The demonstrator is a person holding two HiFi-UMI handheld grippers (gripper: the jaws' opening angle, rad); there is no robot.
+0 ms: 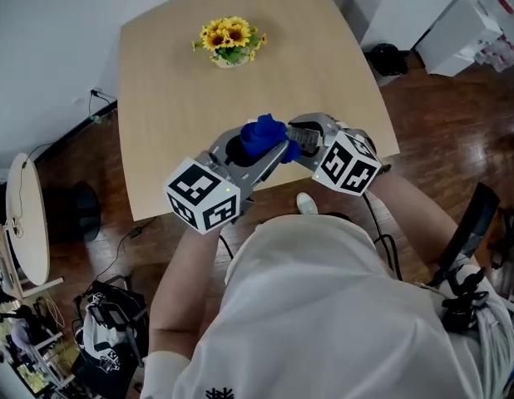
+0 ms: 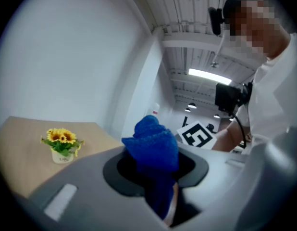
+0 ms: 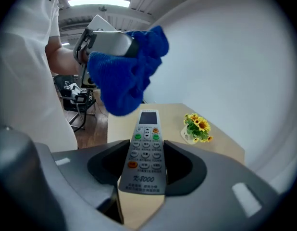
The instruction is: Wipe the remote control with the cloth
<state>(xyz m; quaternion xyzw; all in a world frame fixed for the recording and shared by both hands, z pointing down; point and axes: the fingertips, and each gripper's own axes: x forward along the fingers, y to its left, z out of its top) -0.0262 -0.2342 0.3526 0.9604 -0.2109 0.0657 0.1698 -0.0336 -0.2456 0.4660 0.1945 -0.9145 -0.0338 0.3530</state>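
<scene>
A bunched blue cloth (image 2: 153, 150) sticks up from my left gripper (image 2: 160, 186), which is shut on it. The same cloth (image 1: 262, 135) shows in the head view above the table's near edge. My right gripper (image 3: 144, 170) is shut on a grey remote control (image 3: 145, 150) with a small screen and coloured buttons, face up. In the right gripper view the cloth (image 3: 127, 73) hangs just above the remote's far end. In the head view the remote (image 1: 299, 141) is mostly hidden between the cloth and the right gripper (image 1: 311, 144). The left gripper (image 1: 255, 158) sits beside it.
A light wooden table (image 1: 174, 81) carries a small pot of yellow sunflowers (image 1: 229, 41) near its far side. The same pot (image 3: 195, 128) stands right of the remote. Dark wood floor, a round side table (image 1: 31, 219) and bags lie around the person.
</scene>
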